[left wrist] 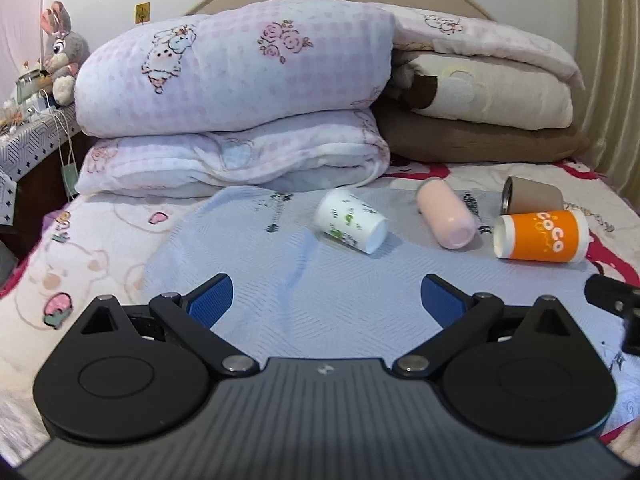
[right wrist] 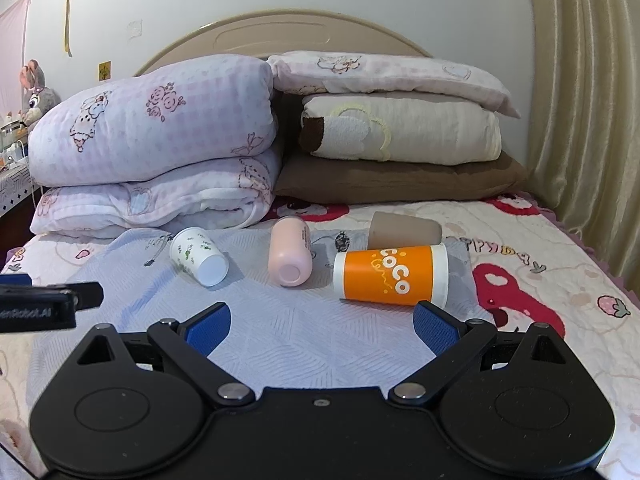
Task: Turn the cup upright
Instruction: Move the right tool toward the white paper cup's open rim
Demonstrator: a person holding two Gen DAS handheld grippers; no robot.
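Note:
Several cups lie on their sides on a pale blue cloth (left wrist: 320, 300) on the bed. A white cup with green print (left wrist: 350, 220) (right wrist: 199, 255) lies at the left. A pink cup (left wrist: 446, 212) (right wrist: 291, 255) lies in the middle. An orange "CoCo" cup (left wrist: 542, 235) (right wrist: 392, 274) lies at the right, with a brown cup (left wrist: 534, 195) (right wrist: 404, 230) behind it. My left gripper (left wrist: 326, 292) is open and empty, short of the white cup. My right gripper (right wrist: 322, 320) is open and empty, its right finger just below the orange cup.
Folded quilts (left wrist: 236, 80) (right wrist: 152, 140) and stacked pillows (left wrist: 480, 100) (right wrist: 400, 136) stand behind the cups against the headboard. A bedside table with a plush rabbit (left wrist: 60, 48) is at the far left. A curtain (right wrist: 580, 120) hangs at the right.

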